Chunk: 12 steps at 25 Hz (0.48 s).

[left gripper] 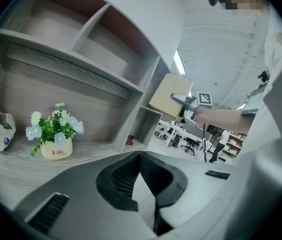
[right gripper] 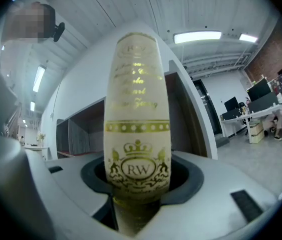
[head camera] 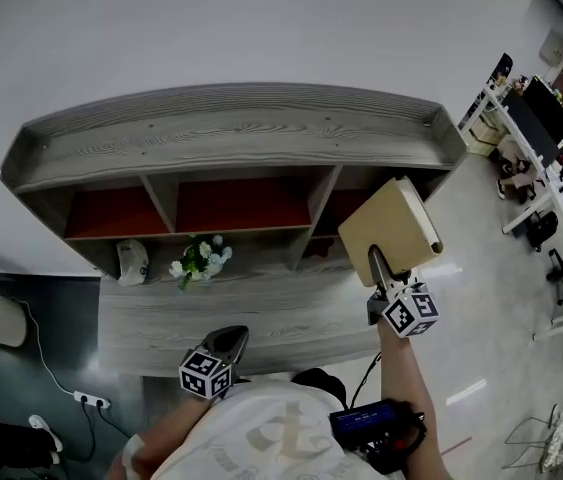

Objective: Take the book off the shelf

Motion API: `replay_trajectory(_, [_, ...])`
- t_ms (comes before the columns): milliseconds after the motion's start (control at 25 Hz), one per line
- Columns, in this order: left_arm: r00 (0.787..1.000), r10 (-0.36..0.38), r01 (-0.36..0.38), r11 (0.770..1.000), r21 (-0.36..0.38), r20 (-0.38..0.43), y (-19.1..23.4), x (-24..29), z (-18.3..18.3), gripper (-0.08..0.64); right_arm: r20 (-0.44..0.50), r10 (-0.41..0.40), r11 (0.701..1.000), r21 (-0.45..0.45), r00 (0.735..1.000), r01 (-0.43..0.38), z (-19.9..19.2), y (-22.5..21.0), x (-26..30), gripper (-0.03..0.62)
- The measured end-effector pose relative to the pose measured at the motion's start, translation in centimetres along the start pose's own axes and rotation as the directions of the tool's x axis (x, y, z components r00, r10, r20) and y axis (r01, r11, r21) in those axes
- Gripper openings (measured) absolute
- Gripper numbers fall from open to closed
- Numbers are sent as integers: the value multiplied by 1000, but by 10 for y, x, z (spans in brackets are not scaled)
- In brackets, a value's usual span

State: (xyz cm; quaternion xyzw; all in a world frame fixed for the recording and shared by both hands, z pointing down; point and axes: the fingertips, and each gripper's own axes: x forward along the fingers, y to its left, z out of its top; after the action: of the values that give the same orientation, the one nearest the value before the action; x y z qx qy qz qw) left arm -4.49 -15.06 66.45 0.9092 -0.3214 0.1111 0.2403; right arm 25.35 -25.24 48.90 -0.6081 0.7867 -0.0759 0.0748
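Observation:
A beige book [head camera: 391,230] with a gold crest and "RW" on its spine [right gripper: 136,114] is held in the air, in front of the right end of the grey wooden shelf [head camera: 231,128] and outside its compartments. My right gripper [head camera: 376,265] is shut on the book's lower edge, and the spine stands upright between its jaws [right gripper: 136,184]. The left gripper view shows the same book [left gripper: 168,96] from the side. My left gripper [head camera: 229,340] hangs low near the person's body, in front of the shelf's lower ledge. Its jaws [left gripper: 141,156] meet at the tips with nothing between them.
A small pot of white and blue flowers [head camera: 199,258] and a white crumpled bag [head camera: 133,261] sit on the lower ledge. A small red object [left gripper: 130,140] lies in the lower right compartment. Desks and chairs [head camera: 541,168] stand to the right, a power strip [head camera: 91,400] on the floor at left.

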Motion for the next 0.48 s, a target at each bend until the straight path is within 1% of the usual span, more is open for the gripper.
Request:
replay_trajectory(200, [1000,-28,28,1000,10,-14,-8,5,-2,2,10,23,1000,16,1000,-23,-2,4,-18,222])
replay_trajectory(480, [998,-60,61,998,24,-36,-17,11,-6,2,0,27,998,59,1000,-27,-18,3,-45,222])
